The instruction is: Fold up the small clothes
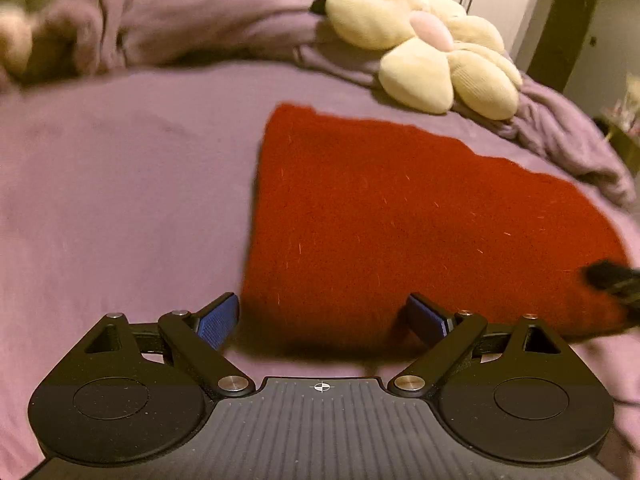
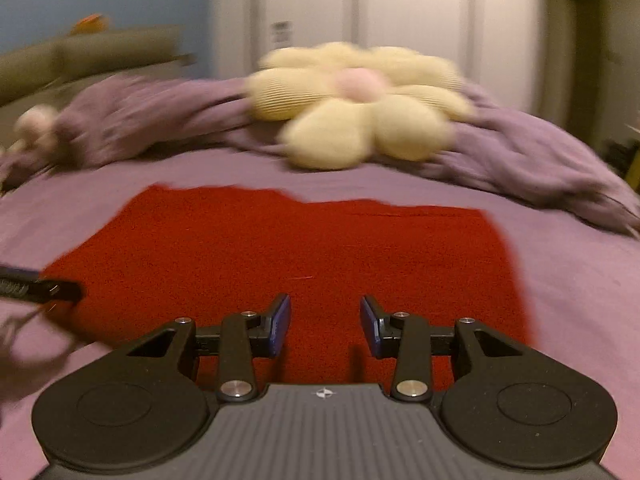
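Observation:
A red knitted garment lies flat on the purple bed sheet. My left gripper is open wide and empty, just above the garment's near left corner. In the right wrist view the same garment spreads ahead, and my right gripper is open and empty over its near edge. The right gripper's tip shows blurred at the right edge of the left wrist view. The left gripper's tip shows at the left edge of the right wrist view.
A cream flower-shaped plush cushion lies beyond the garment on a bunched purple blanket. It also shows in the right wrist view. White wardrobe doors stand behind the bed. The sheet extends on both sides.

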### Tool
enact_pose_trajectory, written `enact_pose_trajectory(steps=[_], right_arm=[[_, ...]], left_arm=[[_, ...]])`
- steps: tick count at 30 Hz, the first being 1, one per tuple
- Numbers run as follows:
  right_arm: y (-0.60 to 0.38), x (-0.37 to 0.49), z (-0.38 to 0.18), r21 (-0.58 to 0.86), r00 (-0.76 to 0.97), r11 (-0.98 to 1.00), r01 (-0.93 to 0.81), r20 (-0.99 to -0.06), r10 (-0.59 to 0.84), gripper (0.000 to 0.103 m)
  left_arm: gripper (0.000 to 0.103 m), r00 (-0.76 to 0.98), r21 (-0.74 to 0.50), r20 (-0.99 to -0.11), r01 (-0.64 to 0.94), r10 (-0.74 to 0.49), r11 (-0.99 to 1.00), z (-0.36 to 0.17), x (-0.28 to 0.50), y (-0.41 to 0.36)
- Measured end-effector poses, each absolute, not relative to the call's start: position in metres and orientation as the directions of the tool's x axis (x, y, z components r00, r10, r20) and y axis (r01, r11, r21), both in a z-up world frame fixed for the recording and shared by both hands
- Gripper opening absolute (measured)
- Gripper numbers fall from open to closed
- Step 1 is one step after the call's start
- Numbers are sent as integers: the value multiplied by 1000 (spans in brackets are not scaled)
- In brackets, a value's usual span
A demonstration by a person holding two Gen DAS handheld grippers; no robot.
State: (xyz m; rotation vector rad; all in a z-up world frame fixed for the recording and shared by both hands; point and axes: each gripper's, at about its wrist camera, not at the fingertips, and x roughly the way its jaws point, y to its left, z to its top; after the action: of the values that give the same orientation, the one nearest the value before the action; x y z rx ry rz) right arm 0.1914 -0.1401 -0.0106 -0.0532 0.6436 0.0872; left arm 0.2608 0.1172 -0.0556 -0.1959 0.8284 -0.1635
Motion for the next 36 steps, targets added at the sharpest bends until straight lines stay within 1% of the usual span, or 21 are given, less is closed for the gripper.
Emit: enact_pose_trajectory(steps=[2, 4, 8, 11, 13, 14, 15, 16, 18, 19, 20, 22, 23, 25, 26, 29, 31, 33, 34, 35, 36], right_arm=[[-124, 197, -25, -61, 781, 989, -133, -621, 67, 37], [-119, 198, -39, -105, 777, 987, -118, -629, 26, 38], [-144, 186, -41, -125, 802, 991, -46, -596, -39, 38], [-197, 176, -42, -148, 790, 985, 92, -591, -162, 38], [-241, 165, -41, -104, 764, 974, 201, -605, -223, 38], [-260, 160, -39, -59, 753, 969, 241, -618, -225, 54], [-280, 153, -34, 10, 749, 955, 297, -623, -226, 56], [-293, 146, -31, 81, 748, 940, 332, -629, -210, 56], [-325, 137, -32, 339, 781, 885, 321, -623, -44, 56], [-333, 135, -36, 425, 785, 852, 305, -618, 27, 56], [-339, 136, -41, 479, 783, 827, 293, -617, 79, 56], [-341, 143, -52, 522, 771, 811, 264, -620, 147, 54], [-338, 146, -55, 514, 762, 818, 257, -629, 156, 41], [-331, 151, -54, 495, 764, 843, 212, -621, 173, 22], [-324, 150, -48, 465, 771, 864, 193, -616, 160, 16], [-308, 146, -27, 386, 817, 913, 134, -564, 119, 12], [-305, 147, -20, 319, 822, 935, 157, -567, 55, 11], [-295, 154, -28, 102, 754, 972, 210, -650, -95, 9], [-287, 160, -34, -78, 692, 964, 254, -682, -237, 7], [-284, 163, -39, -201, 648, 938, 282, -682, -341, 8], [-286, 161, -39, -223, 640, 926, 305, -671, -373, 8]], left_arm=[[93, 626, -338, -721, 59, -298, 940, -59, 258, 125], [91, 592, -421, -716, 56, -370, 905, -66, 260, 127], [91, 607, -424, -701, 66, -374, 903, -72, 271, 122], [90, 616, -439, -699, 31, -363, 898, -79, 279, 123], [91, 629, -439, -693, 19, -352, 898, -82, 282, 125], [91, 631, -446, -690, 14, -353, 895, -82, 282, 126], [91, 632, -457, -687, 6, -357, 890, -81, 283, 127], [91, 633, -467, -684, 1, -362, 884, -81, 282, 129], [91, 632, -473, -683, 1, -367, 881, -81, 282, 130], [91, 631, -471, -684, 1, -366, 882, -81, 282, 130], [91, 628, -470, -687, -1, -365, 883, -81, 283, 130], [91, 623, -459, -696, -3, -357, 889, -79, 284, 129], [91, 621, -453, -699, -3, -354, 891, -78, 284, 128], [91, 619, -446, -705, -5, -348, 895, -76, 285, 128], [90, 620, -445, -704, -6, -345, 896, -76, 284, 128], [90, 639, -410, -702, -2, -314, 912, -72, 283, 130], [90, 643, -392, -706, -7, -296, 920, -71, 283, 133], [91, 641, -406, -709, -28, -295, 914, -72, 282, 141], [91, 642, -421, -706, -40, -300, 906, -72, 282, 146], [91, 647, -431, -701, -52, -298, 901, -71, 280, 152], [91, 654, -436, -696, -58, -296, 898, -70, 279, 158]])
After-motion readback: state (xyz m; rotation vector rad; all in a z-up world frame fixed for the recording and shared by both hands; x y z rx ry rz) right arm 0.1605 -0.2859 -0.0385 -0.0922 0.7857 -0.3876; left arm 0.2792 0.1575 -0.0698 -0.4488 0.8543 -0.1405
